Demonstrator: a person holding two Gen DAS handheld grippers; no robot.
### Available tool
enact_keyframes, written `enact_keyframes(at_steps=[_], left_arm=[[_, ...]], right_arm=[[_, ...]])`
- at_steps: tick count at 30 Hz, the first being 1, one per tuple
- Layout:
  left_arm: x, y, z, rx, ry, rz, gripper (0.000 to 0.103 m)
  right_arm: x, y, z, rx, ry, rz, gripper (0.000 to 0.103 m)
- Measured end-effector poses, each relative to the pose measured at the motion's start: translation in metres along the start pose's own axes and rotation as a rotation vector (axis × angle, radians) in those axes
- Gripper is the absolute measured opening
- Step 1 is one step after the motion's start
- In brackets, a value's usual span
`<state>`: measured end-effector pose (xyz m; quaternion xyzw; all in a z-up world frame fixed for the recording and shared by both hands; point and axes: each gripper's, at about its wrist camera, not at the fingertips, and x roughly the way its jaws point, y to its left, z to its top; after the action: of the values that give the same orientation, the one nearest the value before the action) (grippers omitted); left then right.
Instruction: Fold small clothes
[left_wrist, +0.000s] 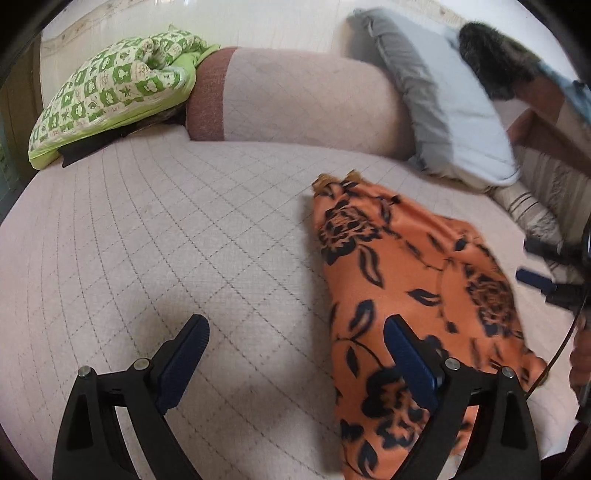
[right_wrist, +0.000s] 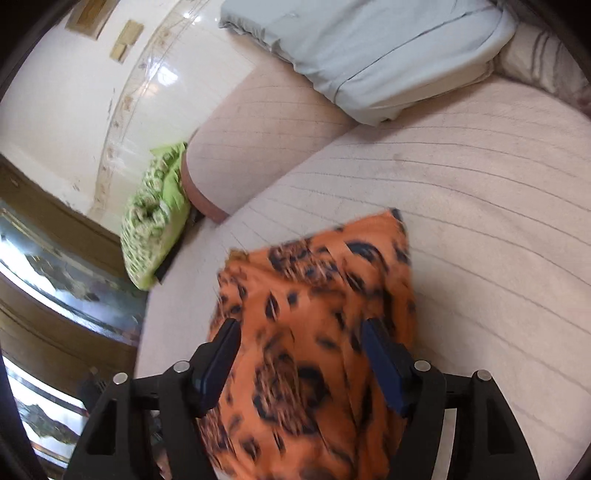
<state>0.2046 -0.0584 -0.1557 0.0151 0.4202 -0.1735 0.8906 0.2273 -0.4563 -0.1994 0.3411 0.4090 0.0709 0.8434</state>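
Note:
An orange garment with a black flower print (left_wrist: 402, 273) lies folded on the quilted beige bed (left_wrist: 166, 236). My left gripper (left_wrist: 295, 336) is open just above the bed; its right finger (left_wrist: 410, 362) is over the garment's near left edge, its left finger over bare bedding. In the right wrist view the same garment (right_wrist: 314, 295) lies between and beyond the fingers of my right gripper (right_wrist: 301, 339), which is open above the cloth. The right gripper's fingers (left_wrist: 535, 280) also show at the far right of the left wrist view, beside the garment.
A beige bolster (left_wrist: 295, 96) lies along the back of the bed. A green checked cushion (left_wrist: 110, 88) sits at the back left, a grey-blue pillow (left_wrist: 454, 103) at the back right. A striped cloth (left_wrist: 535, 206) lies at the right edge. The bed's edge (right_wrist: 147, 325) is to the left.

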Motion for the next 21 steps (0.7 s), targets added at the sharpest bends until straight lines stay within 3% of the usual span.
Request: enact_keyframes(at_steps=[3,9,14,16,21], left_arm=[[-0.009,0.003,-0.009,-0.014,-0.004,-0.061,0.096],[-0.003,0.004,-0.02,-0.07,0.077,-0.2,0.096],[0.003,-0.003,-0.019,-0.08,0.096,-0.25,0.096],[0.003,-0.004,-0.016,-0.08,0.074,-0.209,0.096],[0.008,-0.012,-0.001,-0.005,0.0,0.026,0.098]], right_arm=[[-0.018,-0.005,-0.018,-0.019,0.01,-0.051,0.071],[-0.028,-0.034,-0.046,0.07,0.08,-0.033,0.071],[-0.024,-0.041,-0.05,0.088,0.103,-0.021,0.072],[-0.021,-0.04,-0.047,0.085,0.102,-0.016,0.072],[-0.006,-0.038,-0.037,0.071,0.119,-0.035,0.072]])
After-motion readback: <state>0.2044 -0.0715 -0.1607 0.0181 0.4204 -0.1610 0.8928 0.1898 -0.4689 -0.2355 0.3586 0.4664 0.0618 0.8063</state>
